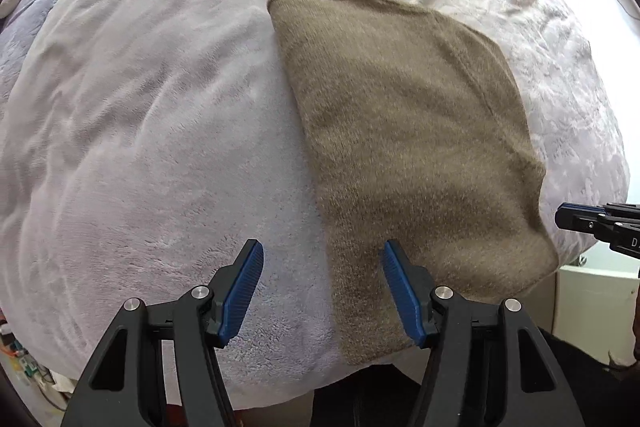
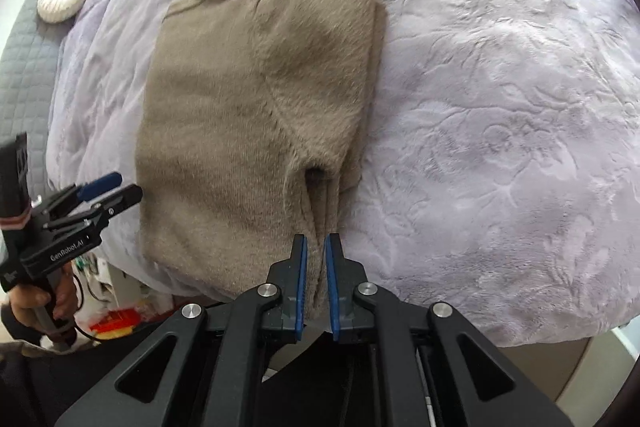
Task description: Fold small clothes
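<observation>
Pinching the near hem

Your right gripper [image 2: 316,259] is clenched on the brown sweater's [image 2: 256,99] near edge; its long axis runs straight away across the lilac blanket [image 2: 500,107]. Your left gripper [image 1: 322,287] hangs released over the sweater's left edge.

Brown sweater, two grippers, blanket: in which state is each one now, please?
brown sweater: folded lengthwise, lying flat on the blanket, near edge pinched.
left gripper: open, holding nothing, near the sweater's near left edge.
right gripper: shut on the sweater's near edge.
lavender blanket: spread under the sweater, wrinkled.
</observation>
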